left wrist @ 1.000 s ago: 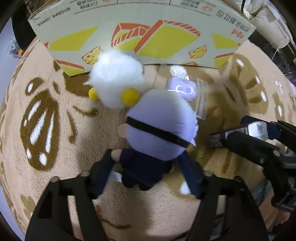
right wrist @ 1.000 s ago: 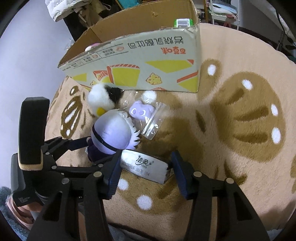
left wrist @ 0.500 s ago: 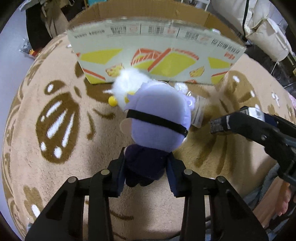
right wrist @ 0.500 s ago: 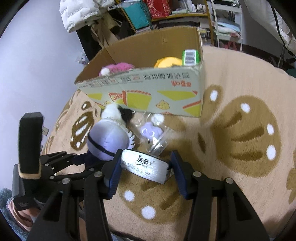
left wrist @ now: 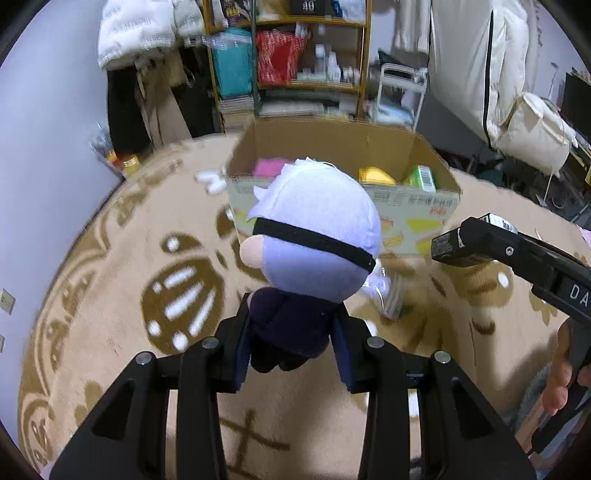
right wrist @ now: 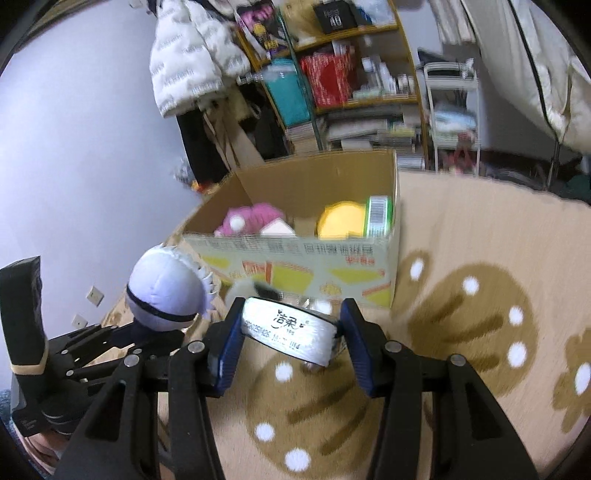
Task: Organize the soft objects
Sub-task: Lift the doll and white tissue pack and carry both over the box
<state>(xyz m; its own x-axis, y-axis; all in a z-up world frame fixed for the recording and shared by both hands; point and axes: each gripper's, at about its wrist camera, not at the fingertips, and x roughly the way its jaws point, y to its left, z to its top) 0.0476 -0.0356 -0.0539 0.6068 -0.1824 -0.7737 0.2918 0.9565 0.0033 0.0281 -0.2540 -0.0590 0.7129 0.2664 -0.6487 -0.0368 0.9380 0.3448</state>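
1. tissue pack (right wrist: 290,334) between the right gripper's pads: chinese brand characters "洁柔", with a printed code line beneath, only partly legible.
2. right gripper body (left wrist: 561,284) in the left wrist view: white letters "da", cut off at the edge.
3. black box (right wrist: 334,18) on the top shelf: "40".
4. cardboard box (right wrist: 295,254): upside-down chinese print and red characters, too blurred to read.
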